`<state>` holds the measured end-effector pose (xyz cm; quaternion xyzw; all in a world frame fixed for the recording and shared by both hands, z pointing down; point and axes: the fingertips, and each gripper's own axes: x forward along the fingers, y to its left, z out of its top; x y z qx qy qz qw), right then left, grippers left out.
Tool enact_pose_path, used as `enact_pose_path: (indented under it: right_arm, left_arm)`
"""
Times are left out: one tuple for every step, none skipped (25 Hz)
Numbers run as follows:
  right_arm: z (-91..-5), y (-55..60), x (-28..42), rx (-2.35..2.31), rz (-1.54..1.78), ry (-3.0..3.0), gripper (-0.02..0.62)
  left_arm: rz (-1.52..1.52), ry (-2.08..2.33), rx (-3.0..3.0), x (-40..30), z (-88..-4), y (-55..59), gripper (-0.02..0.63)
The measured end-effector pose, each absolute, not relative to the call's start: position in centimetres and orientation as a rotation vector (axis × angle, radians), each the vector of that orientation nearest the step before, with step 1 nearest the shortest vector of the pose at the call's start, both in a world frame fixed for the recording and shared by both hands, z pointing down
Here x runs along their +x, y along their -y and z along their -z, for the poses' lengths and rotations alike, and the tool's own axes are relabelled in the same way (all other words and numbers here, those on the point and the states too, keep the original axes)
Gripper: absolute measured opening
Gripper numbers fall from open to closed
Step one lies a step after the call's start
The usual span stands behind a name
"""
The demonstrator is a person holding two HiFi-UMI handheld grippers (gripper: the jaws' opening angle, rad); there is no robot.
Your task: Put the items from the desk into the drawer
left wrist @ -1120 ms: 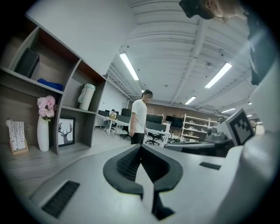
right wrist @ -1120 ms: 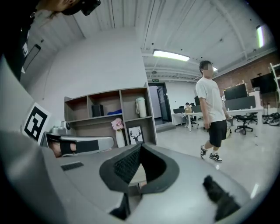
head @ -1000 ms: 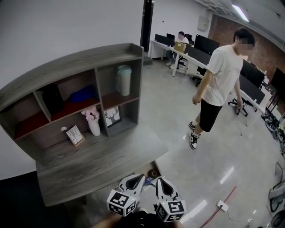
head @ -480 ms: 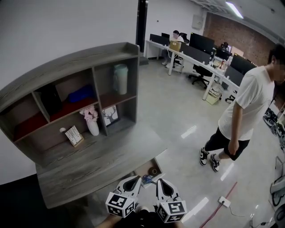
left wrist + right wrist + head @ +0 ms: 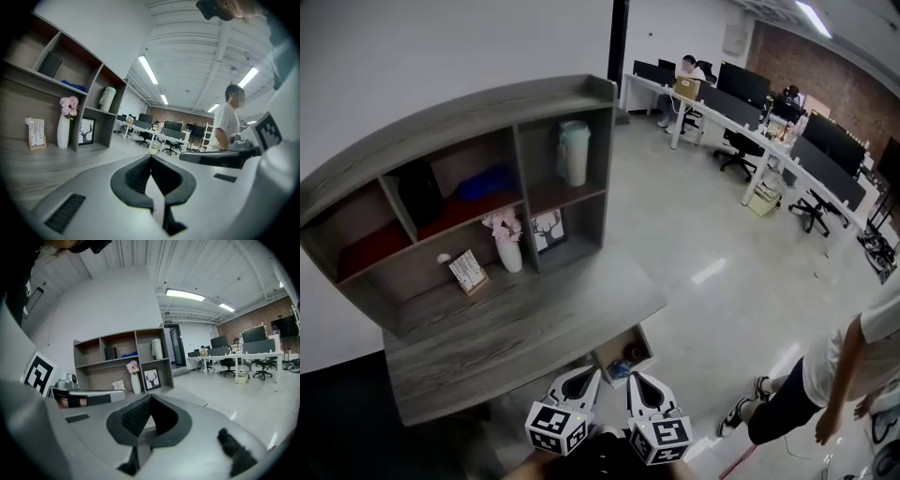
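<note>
The grey desk [image 5: 534, 328] carries a shelf unit holding a white vase of pink flowers [image 5: 508, 248], a small card [image 5: 470, 273], a deer picture [image 5: 547, 230], a pale tumbler [image 5: 574, 153], a blue item [image 5: 487, 180] and a black item [image 5: 420, 195]. Under the desk's right end a drawer [image 5: 616, 360] stands open with small things inside. My left gripper [image 5: 581, 380] and right gripper [image 5: 639, 382] hover side by side near the desk's front edge, both shut and empty. The left gripper view shows the vase [image 5: 63, 129], with shut jaws [image 5: 151, 157]; the right gripper's jaws [image 5: 150, 397] also meet.
A person in a white shirt and dark shorts [image 5: 834, 375] stands on the glossy floor at the lower right. Office desks with monitors and chairs [image 5: 750, 103] fill the far right, with a seated person there. A white wall backs the shelf unit.
The person in the white shirt has walked from the middle right down to the lower right corner. The view has shifted slightly, showing more of the open drawer. Both grippers stay shut.
</note>
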<state>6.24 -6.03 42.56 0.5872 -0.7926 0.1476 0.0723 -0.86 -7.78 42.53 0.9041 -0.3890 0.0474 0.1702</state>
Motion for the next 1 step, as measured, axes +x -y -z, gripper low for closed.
enact_pose_path:
  right_arm:
    - [-42.67,6.11,6.25,1.765,-0.446,2.381,0.009]
  left_arm:
    - [-0.137,1.105,2.567,-0.91,-42.69,7.85,0.009]
